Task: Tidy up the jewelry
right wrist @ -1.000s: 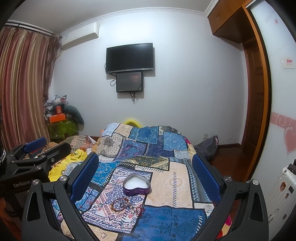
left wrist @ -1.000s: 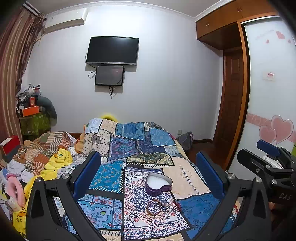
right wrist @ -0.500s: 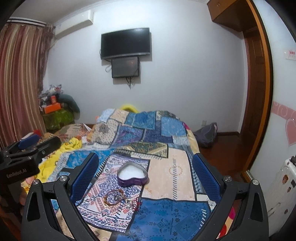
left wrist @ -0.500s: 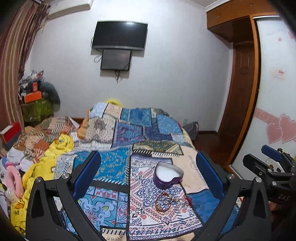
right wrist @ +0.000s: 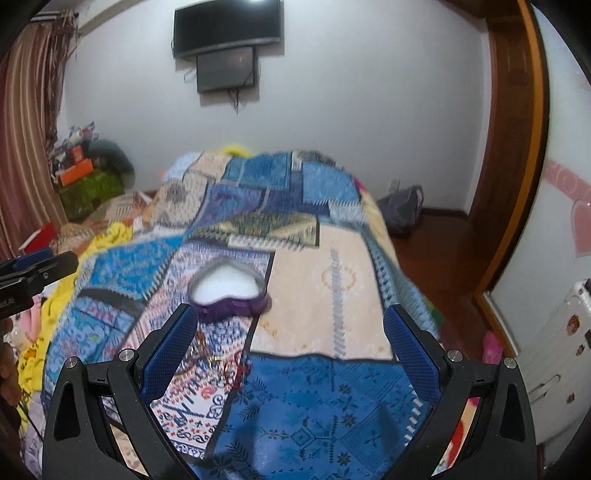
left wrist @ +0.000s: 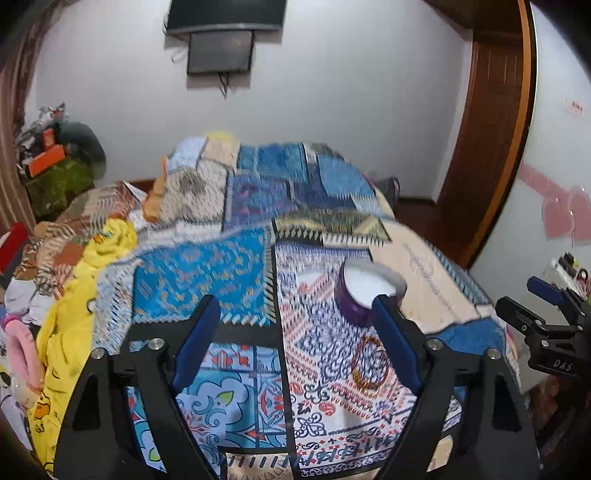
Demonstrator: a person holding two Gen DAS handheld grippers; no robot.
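Two hand-held grippers are hovering over a bed [left wrist: 236, 266] covered in a patchwork quilt, both with their blue-padded fingers spread wide and holding nothing. In the left wrist view, the left hand-held gripper [left wrist: 295, 339] is filling the bottom of the frame, its right finger overlapping the near edge of a purple heart-shaped box [left wrist: 364, 291] sitting open, white inside, right of center. A beaded bracelet [left wrist: 369, 363] is lying on the quilt just below the box, right beside that same finger and partly crowded by it. The right hand-held gripper [left wrist: 546, 314] is showing at the right edge of this frame, level with the box.

In the right wrist view, the right hand-held gripper [right wrist: 291, 354] is framing the quilt from below, with the heart-shaped box [right wrist: 229, 291] lying just above its left finger in the middle of the frame. The bracelets [right wrist: 214, 363], a small tangle of loops with a red piece, are lying just below the box, partly hidden behind that finger. The left hand-held gripper [right wrist: 33, 273] is poking in from the left edge.

A yellow cloth [left wrist: 70, 332] is bunching along the left side of the bed. A wall-mounted television [right wrist: 227, 27] is hanging at upper center, a wooden door [right wrist: 513, 147] is standing at right, and a white suitcase [right wrist: 554, 354] is sitting at lower right.
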